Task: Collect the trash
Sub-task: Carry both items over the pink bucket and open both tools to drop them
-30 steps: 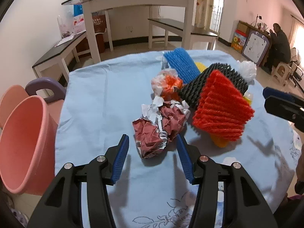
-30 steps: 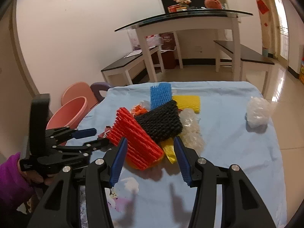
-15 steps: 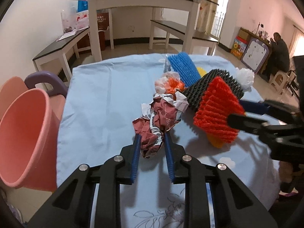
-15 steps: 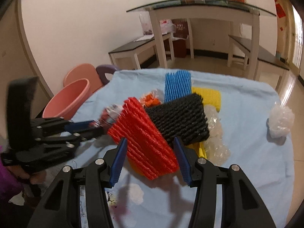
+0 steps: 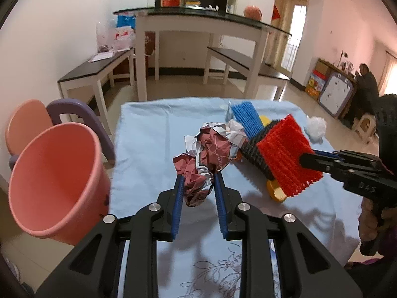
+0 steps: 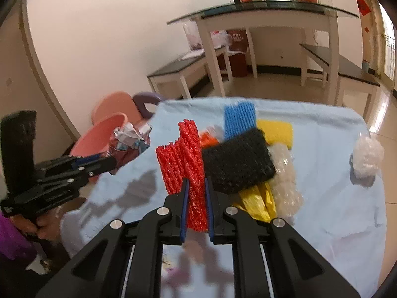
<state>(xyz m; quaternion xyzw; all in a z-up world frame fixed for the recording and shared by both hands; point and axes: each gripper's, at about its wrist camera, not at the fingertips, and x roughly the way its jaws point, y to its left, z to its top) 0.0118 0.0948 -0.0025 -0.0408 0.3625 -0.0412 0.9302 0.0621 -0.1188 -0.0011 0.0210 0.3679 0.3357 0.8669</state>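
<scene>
A: Left gripper [image 5: 198, 188] was clamped on the crumpled maroon-and-silver foil wrapper [image 5: 206, 156], holding it clear of the blue-clothed surface [image 5: 148, 134]. Judged light and crushable; the pads [image 5: 179, 198] bit the lower lobe, and the upper bulk flared above them. Slick foil could slip if the grip loosened.

B: Right gripper [image 6: 196, 198] had just been closing and was pinched on the red foam net sleeve [image 6: 184, 159], at its near edge. It stood on edge between the jaws. Soft, springy, near weightless by the look of it; an edge grip seemed enough, though the mesh might fold or snag.

A: Where would both go?

B: Likely the pink plastic bucket [image 5: 54, 173], standing off the surface's left edge, just beside the left gripper. Its mouth tilted toward the camera. A purple-armed chair [image 5: 82, 119] stood behind it.

A: Anything in the way?

B: In the left view the black foam net [image 5: 255, 151] lay against the red one, so lifting could drag it. The blue foam net [image 6: 239, 119], yellow foam net [image 6: 275, 130], clear bubble wrap [image 6: 285, 173] and a yellow plastic bag [image 6: 258, 198] lay in 1 pile. Something orange [image 6: 208, 141] showed behind the red sleeve; could not tell what.

A: 1 stray?

B: A white crumpled plastic ball [image 6: 367, 156], well apart near the right edge. The 2 grippers crossed close, so the right one's path to the bucket ran past the left.
</scene>
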